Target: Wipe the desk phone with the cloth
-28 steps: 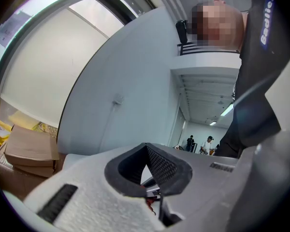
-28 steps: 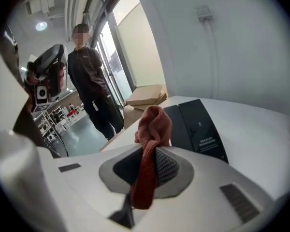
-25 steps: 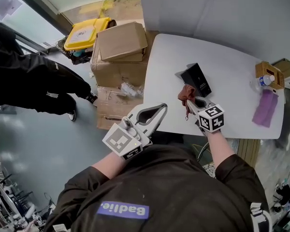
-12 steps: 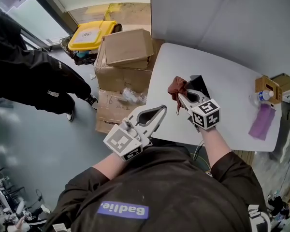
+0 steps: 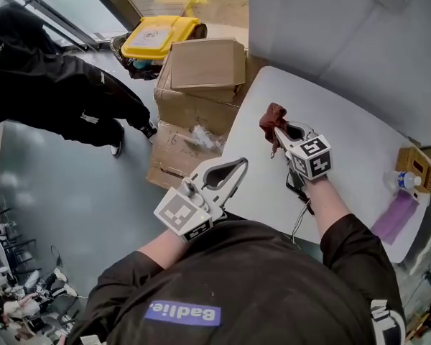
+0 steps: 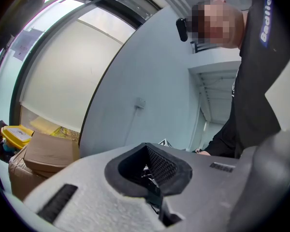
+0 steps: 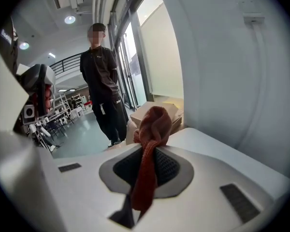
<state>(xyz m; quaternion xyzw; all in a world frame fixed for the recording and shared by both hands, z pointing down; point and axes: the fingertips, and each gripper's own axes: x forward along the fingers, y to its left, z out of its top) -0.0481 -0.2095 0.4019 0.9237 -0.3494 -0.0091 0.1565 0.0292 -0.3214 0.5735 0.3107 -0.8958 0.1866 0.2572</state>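
My right gripper (image 5: 279, 133) is shut on a red-brown cloth (image 5: 274, 118), bunched at the jaw tips over the white table (image 5: 345, 135) near its left edge. In the right gripper view the cloth (image 7: 152, 129) hangs down between the shut jaws of that gripper (image 7: 152, 151), above the table. The desk phone is not clearly in view; only a dark bit (image 5: 296, 183) shows under the right gripper's marker cube. My left gripper (image 5: 237, 165) is shut and empty, held off the table's near edge; the left gripper view shows it (image 6: 146, 148) with nothing between the jaws.
Cardboard boxes (image 5: 201, 70) and a yellow bin (image 5: 158, 36) stand on the floor left of the table. A person in black (image 5: 50, 77) stands nearby. At the table's right end are a wooden box (image 5: 416, 165), a water bottle (image 5: 406, 182) and a purple cloth (image 5: 391, 218).
The right gripper has carried the cloth leftward off the black phone, which is no longer plainly visible. The left gripper has stayed where it was.
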